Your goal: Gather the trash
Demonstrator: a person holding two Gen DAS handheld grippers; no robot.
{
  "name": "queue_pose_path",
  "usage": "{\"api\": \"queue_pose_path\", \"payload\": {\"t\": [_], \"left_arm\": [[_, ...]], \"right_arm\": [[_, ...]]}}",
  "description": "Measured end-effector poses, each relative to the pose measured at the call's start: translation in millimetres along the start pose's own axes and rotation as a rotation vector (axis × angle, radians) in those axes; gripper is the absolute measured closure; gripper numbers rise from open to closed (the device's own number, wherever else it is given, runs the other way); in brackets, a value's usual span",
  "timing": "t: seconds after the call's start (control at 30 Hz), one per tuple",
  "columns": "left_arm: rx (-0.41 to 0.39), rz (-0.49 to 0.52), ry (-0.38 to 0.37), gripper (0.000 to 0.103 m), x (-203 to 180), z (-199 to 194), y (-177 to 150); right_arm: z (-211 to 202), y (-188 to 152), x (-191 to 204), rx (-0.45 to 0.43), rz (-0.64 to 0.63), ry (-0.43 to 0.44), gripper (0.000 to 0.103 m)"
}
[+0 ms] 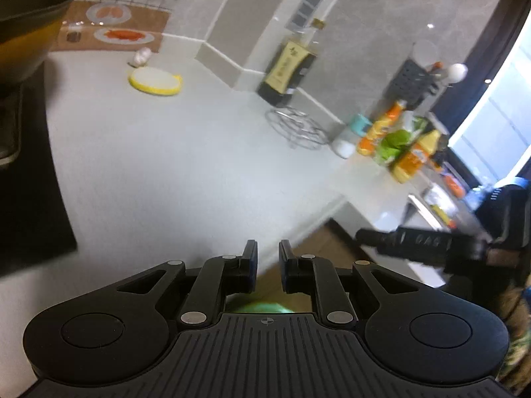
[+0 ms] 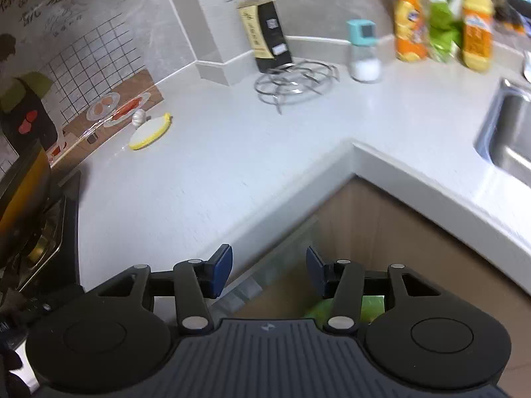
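Observation:
My left gripper [image 1: 267, 265] hangs over the front edge of the white counter [image 1: 172, 172]. Its jaws stand a narrow gap apart with nothing visible between them. My right gripper [image 2: 268, 270] is open and empty above the counter's inner corner, over the brown cabinet fronts [image 2: 371, 219]. In the left wrist view the right gripper [image 1: 363, 236] shows blurred at the right. A green blurred thing [image 2: 371, 305] lies below both grippers, largely hidden by their bodies, beside something clear like plastic [image 2: 245, 292]. A garlic bulb [image 2: 138, 116] and a yellow-rimmed white disc [image 2: 149, 132] rest on the counter at the far left.
A stove with a yellow pan [image 2: 23, 192] is at the left. A dark bottle [image 2: 265, 33], a wire trivet [image 2: 295, 81], a salt jar [image 2: 363, 53] and orange bottles [image 2: 410, 20] stand along the back. A steel sink [image 2: 507, 132] is at the right.

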State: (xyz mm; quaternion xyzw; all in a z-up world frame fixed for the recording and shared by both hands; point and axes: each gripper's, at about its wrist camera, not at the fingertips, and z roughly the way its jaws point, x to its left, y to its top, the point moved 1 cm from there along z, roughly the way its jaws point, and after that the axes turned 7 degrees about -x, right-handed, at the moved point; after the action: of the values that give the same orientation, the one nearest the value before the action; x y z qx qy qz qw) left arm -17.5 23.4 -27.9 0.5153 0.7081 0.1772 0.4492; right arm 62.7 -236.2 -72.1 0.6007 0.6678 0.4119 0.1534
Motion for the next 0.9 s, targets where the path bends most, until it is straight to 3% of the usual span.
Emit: {"api": "queue_pose_path", "payload": {"t": [0.1, 0.3, 0.4, 0.5, 0.63, 0.73, 0.83, 0.9], "left_arm": [[0.005, 0.013, 0.069, 0.087, 12.3, 15.5, 16.1], [0.032, -0.003, 0.122, 0.087, 45.2, 35.3, 50.7], [0.053, 0.000, 0.078, 0.087, 56.2, 40.6, 57.5], [0.039, -0.023, 0.026, 0.087, 64.5, 44.3, 62.6], [0.016, -0.080, -0.006, 0.087, 74.6, 47.6, 66.5], [-0.025, -0.110, 0.044, 0.087, 75.8, 43.6, 64.7], [-0.045, -0.138, 0.028, 0.087, 80.7, 36.5, 61.8], [-0.049, -0.108, 0.104, 0.087, 83.2, 35.5, 61.3]], "right_arm": [[17.7, 21.3, 27.0, -0.007, -0.044, -0.023, 0.054], [47.7, 57.3, 91.6, -0.064, -0.123, -0.048, 0.052], [70.2, 74.3, 125.6, -0.085, -0.186, -0.051, 0.048], [97.4, 89.7, 155.6, -0.077, -0.249, 0.007, 0.048], [149.4, 113.9, 188.2, -0.032, -0.362, 0.125, 0.038], [195.9, 122.9, 210.8, -0.023, -0.473, 0.144, 0.038], [248.4, 132.1, 234.0, 0.009, -0.566, 0.125, 0.038], [275.5, 135.9, 249.4, 0.032, -0.588, 0.170, 0.038]]}}
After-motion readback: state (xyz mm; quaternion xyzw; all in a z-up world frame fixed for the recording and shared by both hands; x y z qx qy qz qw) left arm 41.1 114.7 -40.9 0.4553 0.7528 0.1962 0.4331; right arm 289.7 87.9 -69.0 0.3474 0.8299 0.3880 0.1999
